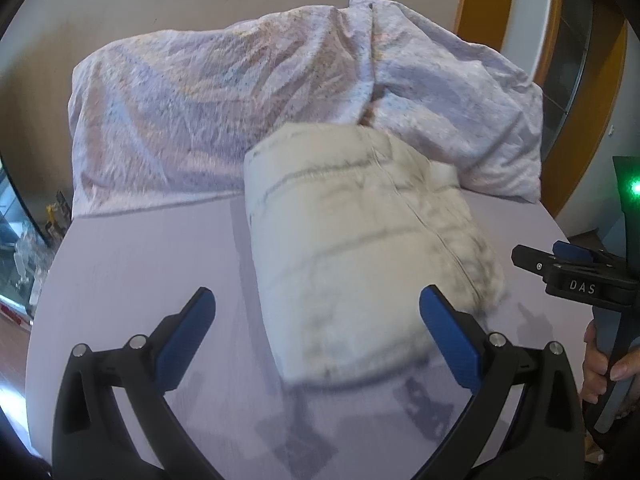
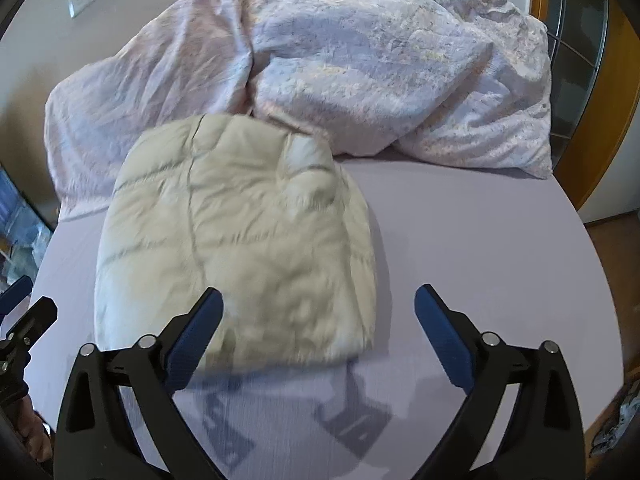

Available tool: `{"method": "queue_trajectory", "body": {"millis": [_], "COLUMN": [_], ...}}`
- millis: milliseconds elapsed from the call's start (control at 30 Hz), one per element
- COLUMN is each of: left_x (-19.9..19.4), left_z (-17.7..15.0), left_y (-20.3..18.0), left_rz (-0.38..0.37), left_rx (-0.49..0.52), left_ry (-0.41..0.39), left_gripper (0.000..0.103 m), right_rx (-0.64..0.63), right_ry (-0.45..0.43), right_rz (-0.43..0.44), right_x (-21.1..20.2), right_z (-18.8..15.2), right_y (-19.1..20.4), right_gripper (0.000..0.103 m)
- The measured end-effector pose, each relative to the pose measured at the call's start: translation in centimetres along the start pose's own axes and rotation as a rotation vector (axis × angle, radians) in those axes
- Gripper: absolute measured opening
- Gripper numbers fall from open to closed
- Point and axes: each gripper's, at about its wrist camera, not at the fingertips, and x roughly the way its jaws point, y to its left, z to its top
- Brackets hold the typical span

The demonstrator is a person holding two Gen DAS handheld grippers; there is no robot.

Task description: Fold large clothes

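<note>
The left claw hangs with its blue pads spread wide, gripping nothing, above the near end of a folded cream quilted jacket. The right claw gapes equally empty over that bundle. The jacket lies on the lilac bed, touching a crumpled pale duvet behind it.

The left tongs stand wide apart, their blue-padded fingers splayed and gripping nothing. The right tongs are spread just as wide and likewise empty. In the left wrist view the right tongs appear at the right edge, their grip held by the person's right hand, fingers curled around it.
</note>
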Motion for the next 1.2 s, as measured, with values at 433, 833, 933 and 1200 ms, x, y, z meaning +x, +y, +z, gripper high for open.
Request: {"method": "queue_trajectory", "body": {"millis": [433,833,933,1200], "left_x": [-5.8,-6.1,-6.1,-6.1], "left_z": [-5.8,-7.8,-7.8,-7.9], "left_y": [-1.4,-2.4,-2.5,-2.5], "left_rz": [-0.027,-0.010,-0.007,-0.007], "left_rx": [-0.049,-0.082,-0.088,-0.094], "left_ry": [0.034,0.064,0.063,0.058], "left_gripper": [0.101,0.101,0.101,0.101], "right_rx": [-0.034,-0.022,-0.024,-0.032], "right_ry": [0.094,0.119,0.120,0.118], "right_rz": [0.149,0.204,0.211,0.228], "right_x": [-4.9,-4.8,-4.7,-4.5], "right_z": [-5.5,-7.5,-7.7,-7.7], "right_y": [-0.3,0.1,0.2,0.4], "right_gripper": [0.102,0.102,0.102,0.102]}}
